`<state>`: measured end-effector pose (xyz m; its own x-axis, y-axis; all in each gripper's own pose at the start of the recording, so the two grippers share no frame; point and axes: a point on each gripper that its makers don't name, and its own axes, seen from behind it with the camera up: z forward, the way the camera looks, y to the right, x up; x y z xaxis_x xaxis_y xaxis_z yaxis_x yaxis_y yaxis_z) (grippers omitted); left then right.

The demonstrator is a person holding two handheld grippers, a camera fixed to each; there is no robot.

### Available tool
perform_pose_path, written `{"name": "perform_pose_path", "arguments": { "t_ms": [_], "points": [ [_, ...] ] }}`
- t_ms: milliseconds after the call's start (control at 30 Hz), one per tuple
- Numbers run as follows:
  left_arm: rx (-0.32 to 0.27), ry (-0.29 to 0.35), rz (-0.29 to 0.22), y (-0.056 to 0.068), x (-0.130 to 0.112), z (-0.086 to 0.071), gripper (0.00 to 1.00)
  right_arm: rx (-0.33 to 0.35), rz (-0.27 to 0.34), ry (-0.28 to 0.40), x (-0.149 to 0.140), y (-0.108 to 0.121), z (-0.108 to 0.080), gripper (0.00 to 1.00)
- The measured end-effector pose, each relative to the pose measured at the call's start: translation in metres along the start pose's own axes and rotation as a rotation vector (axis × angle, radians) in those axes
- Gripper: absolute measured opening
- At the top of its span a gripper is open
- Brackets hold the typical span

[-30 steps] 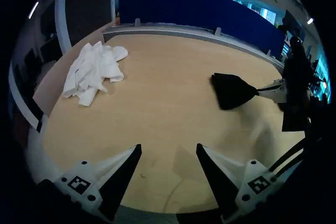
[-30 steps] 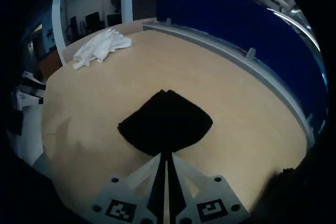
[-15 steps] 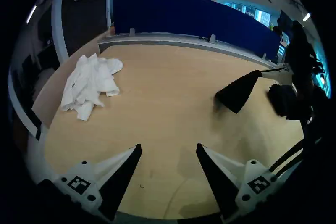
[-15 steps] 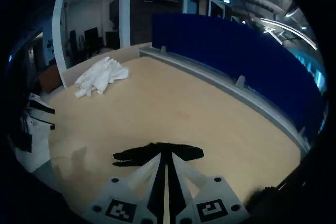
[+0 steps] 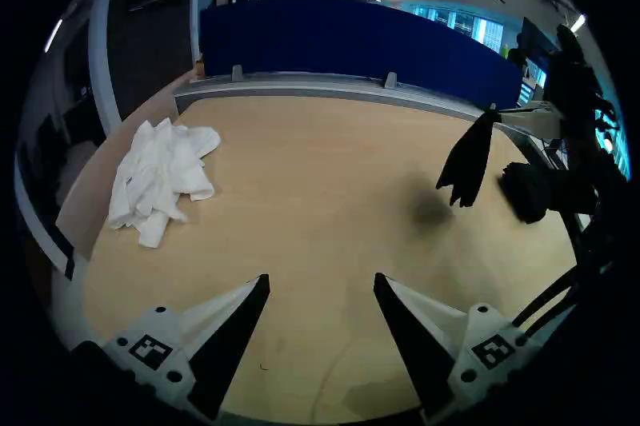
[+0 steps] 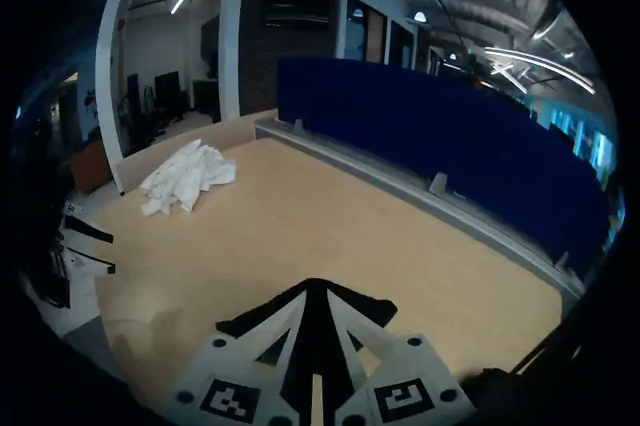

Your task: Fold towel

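Left gripper view, from left to right: a heap of white cloth (image 5: 158, 180) lies crumpled near the far left corner of the bench (image 5: 320, 186), close to the left edge. At the bottom, the left tool (image 5: 320, 298) hovers above the near edge of the bench with its two fingers spread wide and nothing between them. Toward the right edge, the black towel (image 5: 468, 158) hangs free in the air above the bench. It is pinched at its top and droops down in a narrow, limp, wrinkled bunch with an uneven lower end. Its soft shadow (image 5: 430, 210) lies on the wood just below and to the left. The right tool (image 5: 496, 113) holds the top of this towel from the right side. A blue partition (image 5: 352, 38) stands along the far edge.

Right gripper view: the white heap (image 6: 186, 178) is at the far left corner. At the bottom, the right tool (image 6: 316, 322) has both fingers closed on the black towel (image 6: 364, 310), which spreads out dark on either side of the fingertips, above the light wood.
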<state>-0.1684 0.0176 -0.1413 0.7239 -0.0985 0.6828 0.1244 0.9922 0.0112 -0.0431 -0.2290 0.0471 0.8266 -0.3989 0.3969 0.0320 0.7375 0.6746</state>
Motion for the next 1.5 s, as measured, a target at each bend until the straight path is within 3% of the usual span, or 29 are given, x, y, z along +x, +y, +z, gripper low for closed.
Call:
{"name": "perform_pose_path", "arguments": {
  "t_ms": [333, 967, 1500],
  "points": [
    [-0.041, -0.001, 0.025, 0.017, 0.007, 0.006, 0.97, -0.064, 0.037, 0.023, 0.008, 0.043, -0.028, 0.03],
    [-0.079, -0.015, 0.054, 0.046, 0.015, 0.018, 0.97, -0.241, 0.112, 0.007, -0.006, 0.183, -0.100, 0.03],
    [-0.081, -0.025, 0.075, 0.060, 0.017, 0.020, 0.97, -0.340, 0.119, -0.023, -0.016, 0.266, -0.128, 0.03]
  ]
}}
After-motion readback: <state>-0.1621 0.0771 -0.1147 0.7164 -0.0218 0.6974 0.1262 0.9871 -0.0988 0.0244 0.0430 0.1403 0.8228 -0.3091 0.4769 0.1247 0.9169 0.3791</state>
